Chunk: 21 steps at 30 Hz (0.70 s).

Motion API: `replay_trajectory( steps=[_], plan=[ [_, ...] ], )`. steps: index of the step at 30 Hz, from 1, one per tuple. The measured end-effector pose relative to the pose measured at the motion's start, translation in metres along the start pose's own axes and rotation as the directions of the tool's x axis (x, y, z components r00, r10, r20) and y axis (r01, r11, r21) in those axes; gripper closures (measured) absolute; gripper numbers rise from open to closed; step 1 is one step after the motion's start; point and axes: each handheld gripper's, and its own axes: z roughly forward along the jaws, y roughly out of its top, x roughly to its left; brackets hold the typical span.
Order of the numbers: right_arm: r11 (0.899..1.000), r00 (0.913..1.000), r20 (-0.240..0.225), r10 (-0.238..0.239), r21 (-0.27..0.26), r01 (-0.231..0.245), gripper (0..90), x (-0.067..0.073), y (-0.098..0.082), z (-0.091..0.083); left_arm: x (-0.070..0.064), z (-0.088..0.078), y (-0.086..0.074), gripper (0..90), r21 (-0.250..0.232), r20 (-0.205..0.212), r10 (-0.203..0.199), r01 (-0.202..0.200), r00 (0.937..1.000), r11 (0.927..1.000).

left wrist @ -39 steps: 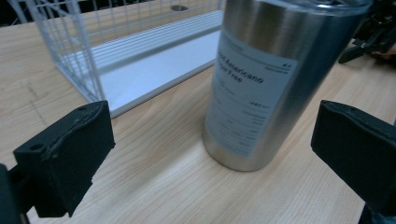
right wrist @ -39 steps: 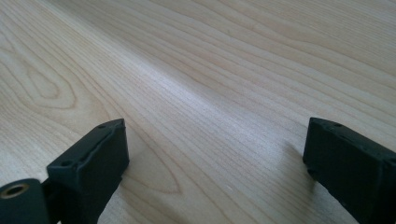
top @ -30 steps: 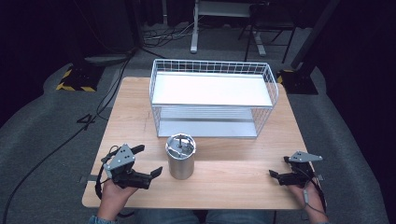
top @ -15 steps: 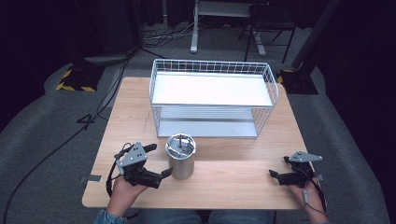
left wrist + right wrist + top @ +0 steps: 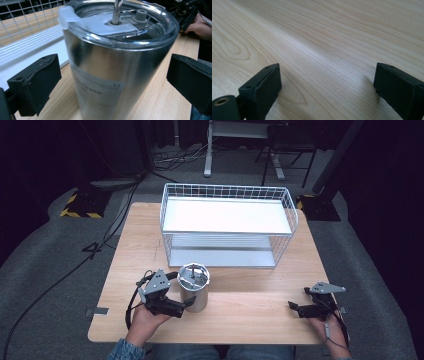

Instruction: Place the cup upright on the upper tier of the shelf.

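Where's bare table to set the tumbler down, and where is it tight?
Bare wood runs between the tumbler and the right gripper, along the front edge of the table. Another bare strip lies left of the wire rack. It is crowded where the open left gripper straddles the tumbler, just in front of the rack.

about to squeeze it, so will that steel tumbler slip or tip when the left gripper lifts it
The tumbler has smooth, shiny metal walls, so it could slip unless the pads clamp firmly. It looks rigid, unlikely to dent. It is tall with a straw through the lid, so a high or off-centre push might tip it.
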Motion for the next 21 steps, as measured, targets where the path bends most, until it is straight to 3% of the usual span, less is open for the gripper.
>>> replay_trajectory(
  steps=[9, 21],
  plan=[
    [1.0, 1.0, 0.006, 0.004, 0.0, -0.004, 8.4, 0.0, 0.0, 0.0, -0.002, 0.018, 0.002, 0.0, 0.0, -0.008, -0.009, 0.009, 0.9999, 1.0],
    [1.0, 0.9999, 0.009, 0.006, -0.001, -0.006, 9.1, -0.001, 0.0, 0.0, -0.007, 0.036, 0.002, 0.4, -0.017, -0.065, -0.01, 0.009, 0.9979, 0.9998]
  ],
)
